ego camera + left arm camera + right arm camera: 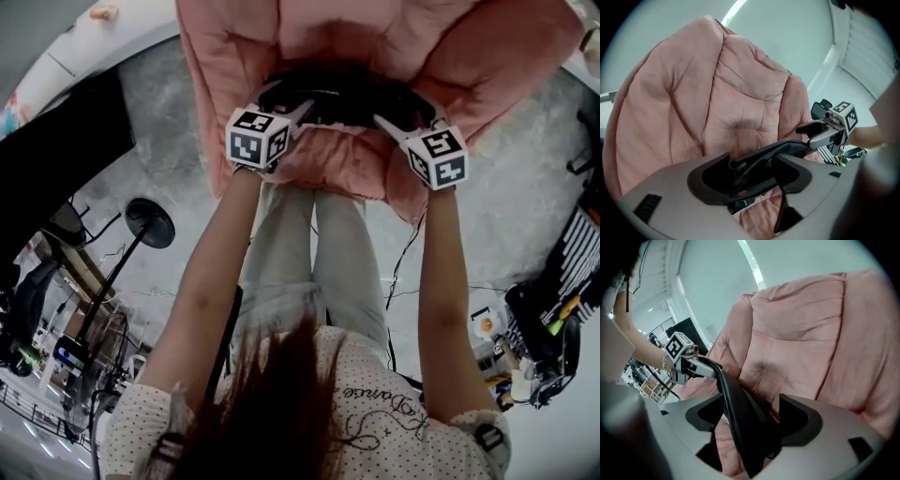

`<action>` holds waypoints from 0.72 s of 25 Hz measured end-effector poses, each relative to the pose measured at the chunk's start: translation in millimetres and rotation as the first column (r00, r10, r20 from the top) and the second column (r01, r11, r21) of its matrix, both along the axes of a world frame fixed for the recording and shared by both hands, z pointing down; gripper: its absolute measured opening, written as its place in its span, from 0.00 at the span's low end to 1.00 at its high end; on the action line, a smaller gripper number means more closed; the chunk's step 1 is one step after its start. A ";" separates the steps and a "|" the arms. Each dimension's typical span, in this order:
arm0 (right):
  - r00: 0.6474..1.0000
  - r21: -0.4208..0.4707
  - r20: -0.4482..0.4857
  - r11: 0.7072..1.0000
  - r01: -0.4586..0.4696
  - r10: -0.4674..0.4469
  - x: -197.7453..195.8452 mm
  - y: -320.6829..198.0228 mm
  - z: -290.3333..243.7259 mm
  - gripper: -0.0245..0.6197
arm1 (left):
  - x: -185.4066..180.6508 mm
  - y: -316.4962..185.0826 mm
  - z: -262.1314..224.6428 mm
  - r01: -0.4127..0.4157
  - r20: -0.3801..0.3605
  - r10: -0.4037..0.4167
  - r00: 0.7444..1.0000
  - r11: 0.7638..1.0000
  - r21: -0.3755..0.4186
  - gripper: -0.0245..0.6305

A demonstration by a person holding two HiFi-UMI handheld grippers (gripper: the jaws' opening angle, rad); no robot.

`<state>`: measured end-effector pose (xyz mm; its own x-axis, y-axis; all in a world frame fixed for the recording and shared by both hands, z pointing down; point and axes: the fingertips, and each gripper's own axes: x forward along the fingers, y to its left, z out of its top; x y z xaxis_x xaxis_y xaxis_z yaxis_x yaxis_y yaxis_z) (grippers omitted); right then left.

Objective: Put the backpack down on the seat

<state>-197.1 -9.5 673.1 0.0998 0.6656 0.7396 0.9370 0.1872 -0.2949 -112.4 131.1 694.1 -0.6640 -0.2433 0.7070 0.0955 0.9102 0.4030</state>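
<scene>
A black backpack (342, 98) lies on the pink padded seat (328, 37), against its front cushion. My left gripper (298, 111) reaches its left end and my right gripper (392, 124) its right end. In the left gripper view a black strap (768, 152) runs across the gap of my left gripper (754, 176), whose jaws stand wide and do not press it. My right gripper (750, 420) is open too: the strap (736, 399) leans on its left jaw with a gap to the other. Each gripper shows in the other's view, the right gripper (820, 131) and the left gripper (701, 366).
The person's legs (309, 253) stand just before the seat. A round-based black stand (150, 223) is on the floor at left, next to a dark surface (56, 159). Cables (403, 272) and a striped bag (572, 272) with small items lie at right.
</scene>
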 end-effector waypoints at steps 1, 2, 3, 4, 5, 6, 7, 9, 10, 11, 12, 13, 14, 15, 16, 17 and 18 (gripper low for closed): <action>1.000 -0.021 0.008 1.000 -0.018 0.018 -4.2 0.3 -8.2 0.62 | -0.3 0.0 -4.8 -0.004 0.008 0.005 1.000 1.000 -0.003 0.45; 0.999 -0.041 0.012 0.999 -0.035 0.035 -8.6 1.2 -16.4 0.62 | -0.7 0.4 -9.8 -0.013 0.013 0.013 1.000 1.000 -0.011 0.46; 0.999 -0.060 0.013 0.997 -0.050 0.051 -13.0 2.7 -24.4 0.62 | -1.5 1.4 -15.0 -0.020 0.019 0.020 1.000 1.000 -0.019 0.47; 0.998 -0.076 0.015 0.995 -0.065 0.066 -17.1 4.5 -32.2 0.63 | -2.4 3.0 -20.7 -0.021 0.026 0.022 0.999 0.999 -0.025 0.47; 0.997 -0.088 0.019 0.993 -0.077 0.079 -20.8 5.9 -39.4 0.63 | -3.4 4.8 -27.2 -0.015 0.037 0.016 0.999 1.000 -0.027 0.48; 0.996 -0.095 0.026 0.992 -0.085 0.088 -23.6 6.6 -46.2 0.62 | -3.9 6.6 -34.3 -0.005 0.049 0.006 0.999 1.000 -0.026 0.48; 0.995 -0.099 0.034 0.991 -0.089 0.093 -25.4 7.0 -52.6 0.61 | -3.8 7.8 -41.5 0.005 0.059 -0.004 0.998 1.000 -0.026 0.48; 0.995 -0.109 0.043 0.990 -0.090 0.096 -26.2 7.9 -65.6 0.59 | -2.8 8.2 -55.3 0.013 0.073 -0.011 0.997 0.999 -0.033 0.48; 0.995 -0.117 0.044 0.989 -0.089 0.095 -25.8 8.8 -72.6 0.58 | -2.4 8.0 -62.2 0.015 0.081 -0.012 0.997 0.999 -0.037 0.48; 0.994 -0.126 0.046 0.988 -0.088 0.095 -25.5 10.1 -80.0 0.58 | -2.5 7.8 -69.4 0.017 0.090 -0.013 0.996 0.999 -0.039 0.48; 0.994 -0.138 0.049 0.986 -0.089 0.096 -25.4 11.5 -87.8 0.56 | -3.0 7.8 -77.1 0.019 0.101 -0.015 0.995 0.999 -0.041 0.48; 0.993 -0.151 0.055 0.984 -0.092 0.101 -25.9 12.8 -96.0 0.54 | -3.8 7.9 -85.0 0.022 0.114 -0.017 0.993 0.999 -0.044 0.48; 0.992 -0.164 0.064 0.981 -0.100 0.112 -27.0 13.5 -104.6 0.53 | -5.0 8.1 -93.1 0.025 0.128 -0.019 0.992 0.998 -0.049 0.48; 0.989 -0.180 0.075 0.977 -0.113 0.128 -28.9 13.7 -113.7 0.51 | -6.1 8.6 -101.2 0.029 0.142 -0.021 0.990 0.998 -0.057 0.48; 0.985 -0.198 0.089 0.972 -0.129 0.149 -30.9 13.2 -123.1 0.48 | -6.7 9.2 -109.2 0.034 0.154 -0.023 0.988 0.997 -0.068 0.48; 0.980 -0.216 0.103 0.966 -0.145 0.170 -32.4 12.3 -132.6 0.44 | -6.6 9.9 -117.0 0.040 0.165 -0.027 0.986 0.996 -0.078 0.48; 0.976 -0.233 0.114 0.960 -0.157 0.187 -32.9 11.1 -141.7 0.40 | -5.8 10.7 -124.7 0.049 0.176 -0.034 0.984 0.995 -0.085 0.46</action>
<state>-230.0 1.6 531.3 -0.1203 0.8127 0.5702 0.9299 0.2934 -0.2220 -118.3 141.9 569.5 -0.7873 -0.1542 0.5969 0.0693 0.9399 0.3342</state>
